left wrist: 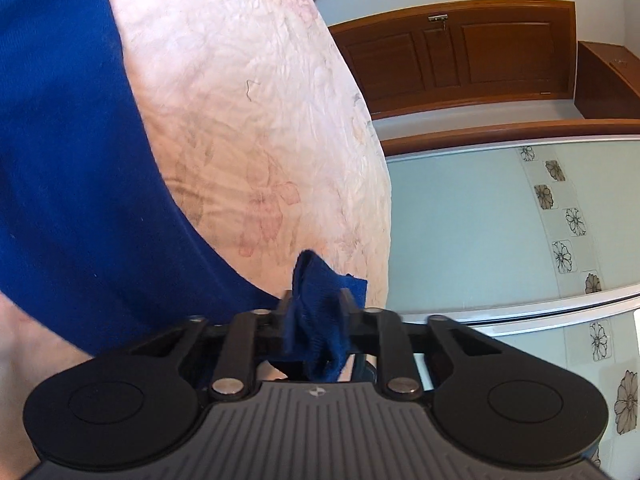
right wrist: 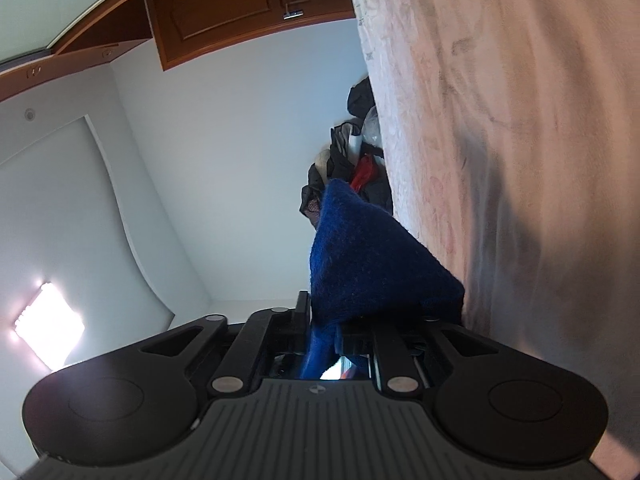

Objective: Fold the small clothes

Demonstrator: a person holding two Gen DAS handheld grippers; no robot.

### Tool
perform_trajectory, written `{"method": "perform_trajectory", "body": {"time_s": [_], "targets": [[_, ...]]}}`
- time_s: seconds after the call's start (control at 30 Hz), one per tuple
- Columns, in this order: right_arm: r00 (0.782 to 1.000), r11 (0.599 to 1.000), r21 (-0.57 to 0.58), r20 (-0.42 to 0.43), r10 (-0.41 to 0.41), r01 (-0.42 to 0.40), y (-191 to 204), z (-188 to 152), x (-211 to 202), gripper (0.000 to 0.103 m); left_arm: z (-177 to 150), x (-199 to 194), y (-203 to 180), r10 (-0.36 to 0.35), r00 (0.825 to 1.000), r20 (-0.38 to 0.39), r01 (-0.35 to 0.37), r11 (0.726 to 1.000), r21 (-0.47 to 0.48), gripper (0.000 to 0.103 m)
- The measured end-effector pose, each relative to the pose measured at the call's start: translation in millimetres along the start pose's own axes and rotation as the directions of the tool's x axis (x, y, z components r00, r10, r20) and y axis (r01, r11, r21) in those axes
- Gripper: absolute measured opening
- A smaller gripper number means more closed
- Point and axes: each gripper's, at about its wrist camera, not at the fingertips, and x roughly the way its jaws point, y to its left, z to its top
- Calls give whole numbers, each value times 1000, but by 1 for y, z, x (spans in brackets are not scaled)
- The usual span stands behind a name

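Observation:
A blue knitted garment [left wrist: 72, 160] lies spread over the pale pink flowered bed cover [left wrist: 248, 100] on the left of the left wrist view. One corner of it is bunched up between the fingers of my left gripper [left wrist: 316, 300], which is shut on it near the bed's edge. In the right wrist view another part of the blue garment [right wrist: 368, 256] stands up in a peak in front of the bed cover [right wrist: 500, 120]. It runs down between the fingers of my right gripper [right wrist: 320, 316], which grips it. The view is rolled, with the bed on the right.
Beside the bed stand a brown wooden door [left wrist: 460, 52] and a pale panel with flower tiles [left wrist: 480, 232]. A heap of dark clothes [right wrist: 352, 168] sits at the bed's far edge. Wooden cabinet doors [right wrist: 240, 12] and a bright ceiling light [right wrist: 48, 320] show on the left.

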Motion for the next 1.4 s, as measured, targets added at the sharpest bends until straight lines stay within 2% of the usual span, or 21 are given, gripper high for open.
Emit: {"method": "perform_trajectory", "body": {"time_s": [0.1,0.13,0.17,0.23,0.27,0.37,0.47,0.57,0.63,0.8,0.9,1.0,1.07,1.17,1.27,1.3,1.4], "targets": [[1000,1000,9,16,-2,2,-1,1,-3,37,-2,3,-4,19,1000,-3,-19,999,26,5],[1000,1000,6,20,-2,1,-1,1,-3,44,-2,3,-7,31,1000,-1,-30,999,42,4],[1000,1000,3,20,-2,2,0,1,-3,56,-1,4,-10,38,999,-1,-38,997,62,4],[1000,1000,-7,19,-1,1,0,1,-4,73,2,3,-18,45,999,1,-45,993,105,4],[1000,1000,-19,17,-5,5,2,2,-4,77,5,1,-24,47,999,8,-48,991,127,4],[1000,998,-63,-12,-14,13,8,0,-1,86,16,-13,-41,27,999,27,-32,982,186,4],[998,998,-64,-65,9,-13,11,-2,4,88,30,-40,-55,0,999,48,-11,971,239,4],[993,997,-68,-111,31,-39,13,-4,6,90,47,-84,-52,-20,995,101,-9,961,277,4],[990,996,-77,-133,35,-46,16,-4,8,90,62,-120,-39,-10,987,159,-35,960,276,4],[991,993,-115,-137,3,-19,22,-7,9,90,94,-203,18,30,946,323,-81,986,146,4],[992,993,-116,-128,-24,9,22,-6,9,91,103,-248,49,5,913,409,-39,997,74,4],[988,988,-147,-137,-68,47,23,-11,12,91,108,-284,73,-44,875,482,40,999,18,4],[982,978,-191,-149,-116,87,26,-18,18,91,112,-301,83,-70,860,505,81,997,0,4],[961,951,-273,-188,-205,149,32,-37,35,91,116,-311,86,-72,863,500,75,997,14,4],[929,934,-311,-261,-261,175,34,-58,54,91,119,-325,84,-134,852,506,127,991,48,4],[918,928,-324,-280,-281,186,34,-65,59,91,121,-332,82,-168,842,512,153,986,72,4],[889,906,-365,-310,-337,216,38,-81,71,91,122,-366,76,-273,783,559,221,962,160,4]]}}
